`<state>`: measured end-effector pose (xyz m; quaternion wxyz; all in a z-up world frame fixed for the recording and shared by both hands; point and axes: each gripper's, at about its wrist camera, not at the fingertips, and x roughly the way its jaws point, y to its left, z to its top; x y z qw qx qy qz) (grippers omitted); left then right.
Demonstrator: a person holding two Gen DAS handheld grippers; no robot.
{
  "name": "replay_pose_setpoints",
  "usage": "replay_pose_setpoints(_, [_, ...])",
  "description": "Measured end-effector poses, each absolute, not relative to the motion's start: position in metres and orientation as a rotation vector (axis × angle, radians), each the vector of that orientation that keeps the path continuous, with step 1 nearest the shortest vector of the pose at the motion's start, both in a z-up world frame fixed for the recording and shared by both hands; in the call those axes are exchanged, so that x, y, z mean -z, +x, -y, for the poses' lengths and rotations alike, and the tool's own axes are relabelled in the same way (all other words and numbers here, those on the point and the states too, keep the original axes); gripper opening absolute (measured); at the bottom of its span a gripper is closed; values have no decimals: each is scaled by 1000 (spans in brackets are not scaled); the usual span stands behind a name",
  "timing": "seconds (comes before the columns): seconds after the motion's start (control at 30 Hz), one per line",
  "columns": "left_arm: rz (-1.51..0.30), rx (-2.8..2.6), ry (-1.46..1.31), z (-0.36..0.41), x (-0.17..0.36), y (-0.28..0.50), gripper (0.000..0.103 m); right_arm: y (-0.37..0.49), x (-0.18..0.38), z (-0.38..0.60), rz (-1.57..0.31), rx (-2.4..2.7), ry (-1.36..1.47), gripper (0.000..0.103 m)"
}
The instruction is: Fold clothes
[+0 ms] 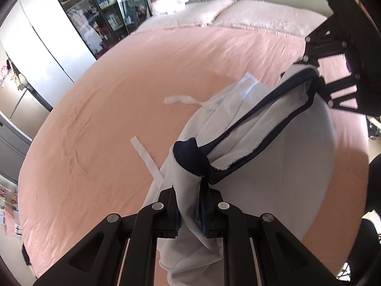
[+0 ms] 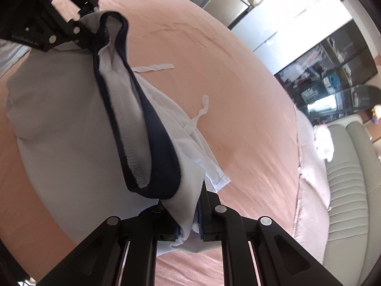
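Both claws are clamped tight: the left gripper (image 1: 188,211) pinches one end of the white garment (image 1: 281,157) at its navy-trimmed waistband (image 1: 250,119), and the right gripper (image 2: 190,217) pinches the other end. Between them the garment hangs stretched over the pink bedsheet (image 1: 107,119), its white drawstrings (image 1: 183,100) trailing down onto the sheet, with pillows (image 1: 262,16) at the far headboard.
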<state>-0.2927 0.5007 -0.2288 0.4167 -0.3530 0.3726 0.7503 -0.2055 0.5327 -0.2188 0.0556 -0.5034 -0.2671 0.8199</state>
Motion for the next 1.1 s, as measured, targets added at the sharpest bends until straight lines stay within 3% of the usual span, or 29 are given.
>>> replay_pose_setpoints(0.17, [-973,-1838,-981,-511,250,-311,13,-231,229,-554,655,-2515,-1615,9])
replay_pose_setpoints(0.33, [-860,-1876,-1113,-509,256,-332,21,-244,242,-572,508,-2504,-1702,12])
replay_pose_setpoints(0.37, [-829,-1896,-1129,-507,255,-335,28,-245,244,-575,494,-2499,-1715,15])
replay_pose_setpoints(0.4, [-807,-1927,-1144,-504,254,-339,44,-245,247,-577,487,-2490,-1723,17])
replay_pose_setpoints(0.43, [-788,-1968,-1163,-501,252,-346,55,-243,249,-578,484,-2481,-1719,24])
replay_pose_setpoints(0.47, [-771,-2003,-1188,-498,251,-353,73,-244,248,-582,456,-2470,-1704,34])
replay_pose_setpoints(0.5, [-754,-2028,-1206,-494,250,-358,77,-244,247,-587,427,-2457,-1689,38])
replay_pose_setpoints(0.57, [-714,-2067,-1216,-488,244,-361,77,-245,242,-599,320,-2446,-1656,49])
replay_pose_setpoints(0.73, [-653,-2155,-1196,-467,224,-354,77,-241,220,-637,13,-2421,-1553,52])
replay_pose_setpoints(0.97, [-432,-2168,-1254,-412,210,-317,82,-213,185,-640,-57,-2482,-1453,52])
replay_pose_setpoints(1.1, [-193,-2149,-1320,-368,205,-298,84,-181,172,-620,-141,-2487,-1388,52])
